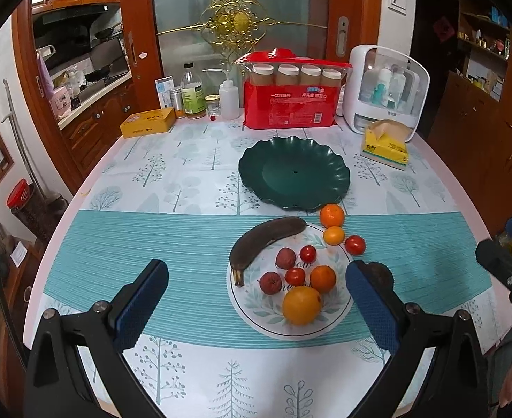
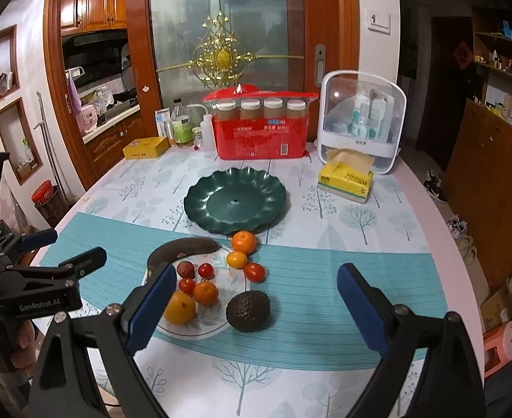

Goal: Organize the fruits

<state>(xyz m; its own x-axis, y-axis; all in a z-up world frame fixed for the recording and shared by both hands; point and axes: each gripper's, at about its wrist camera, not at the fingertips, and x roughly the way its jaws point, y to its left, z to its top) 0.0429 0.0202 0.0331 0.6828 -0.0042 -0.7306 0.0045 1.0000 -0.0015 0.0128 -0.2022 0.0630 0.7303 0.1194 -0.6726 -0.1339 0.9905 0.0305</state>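
Note:
A white patterned plate (image 1: 252,308) (image 2: 221,320) holds a dark overripe banana (image 1: 262,240) (image 2: 182,248), a large orange (image 1: 302,304) (image 2: 180,307), a tangerine (image 1: 322,278) (image 2: 206,292), cherry tomatoes (image 1: 295,276) and dark red fruits (image 1: 285,257). Two more tangerines (image 1: 331,215) (image 2: 243,242) and a tomato (image 1: 355,245) (image 2: 254,271) lie beside it. An avocado (image 2: 248,310) sits at the plate's right edge. Behind stands an empty dark green scalloped plate (image 1: 294,172) (image 2: 235,202). My left gripper (image 1: 256,296) is open above the white plate. My right gripper (image 2: 256,296) is open above the avocado.
At the table's back stand a red pack of jars (image 1: 290,101) (image 2: 261,132), a white cosmetics case (image 1: 384,90) (image 2: 358,122), a yellow tissue pack (image 1: 384,148) (image 2: 346,181), a yellow tin (image 1: 147,122) and bottles (image 1: 193,92). The table edge curves at left and right.

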